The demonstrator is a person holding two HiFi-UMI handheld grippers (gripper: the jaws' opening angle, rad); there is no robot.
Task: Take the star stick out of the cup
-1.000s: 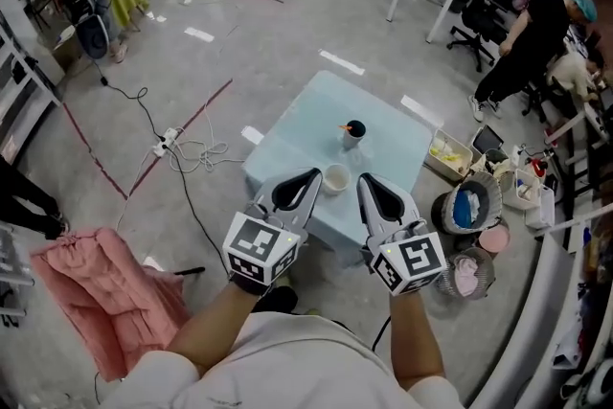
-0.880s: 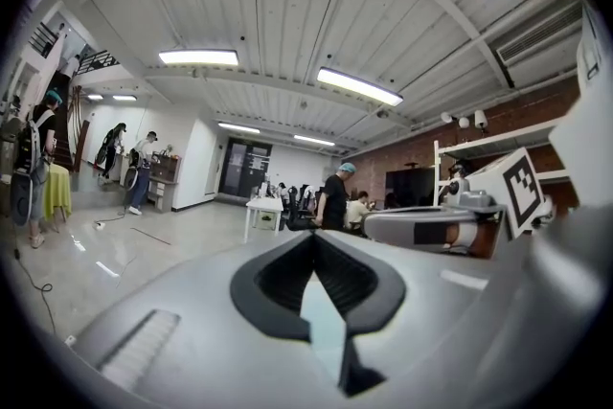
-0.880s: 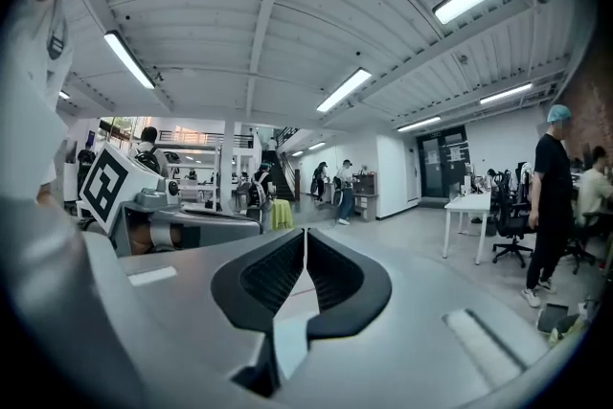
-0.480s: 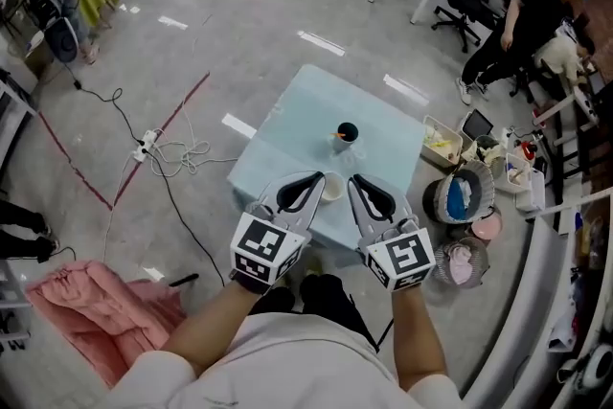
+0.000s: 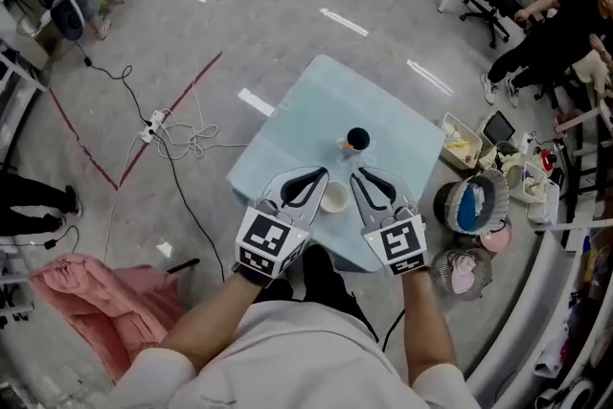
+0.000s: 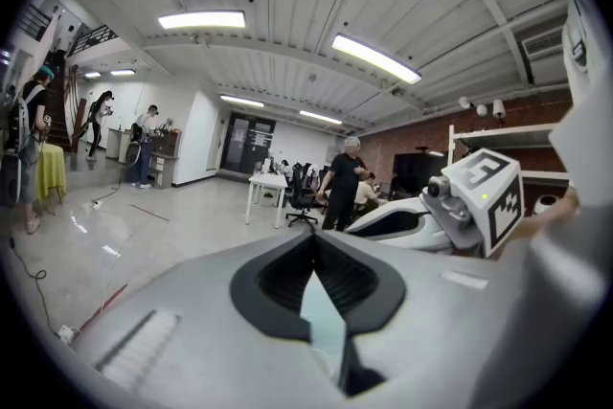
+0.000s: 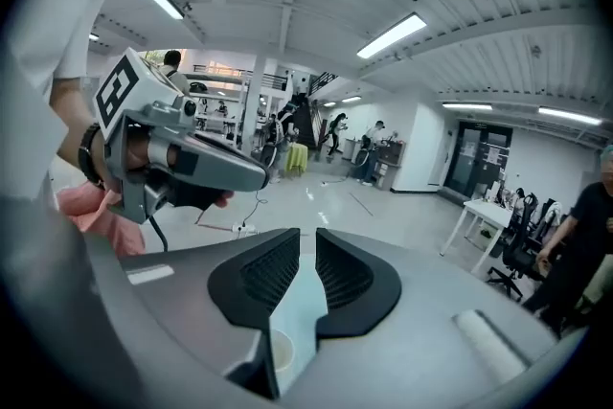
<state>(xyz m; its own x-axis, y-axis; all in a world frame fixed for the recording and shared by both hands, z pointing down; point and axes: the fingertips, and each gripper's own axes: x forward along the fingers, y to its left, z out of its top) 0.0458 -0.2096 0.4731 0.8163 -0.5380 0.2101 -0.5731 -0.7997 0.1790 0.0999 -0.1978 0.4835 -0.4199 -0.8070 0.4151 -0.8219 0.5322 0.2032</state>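
The star stick (image 5: 343,147) sits in the dark cup (image 5: 357,139) mid-table (image 5: 306,110), with bare top all round. Over the near edge, either side of a white cup (image 5: 334,198), the left gripper (image 5: 317,175) is pinched shut, the right gripper (image 5: 361,176) a crack apart, empty.

Left gripper (image 6: 313,238): matt grey plastic shell, ribbed black pads. Table (image 5: 305,115) smooth, pale; floor (image 5: 239,24) glossy.
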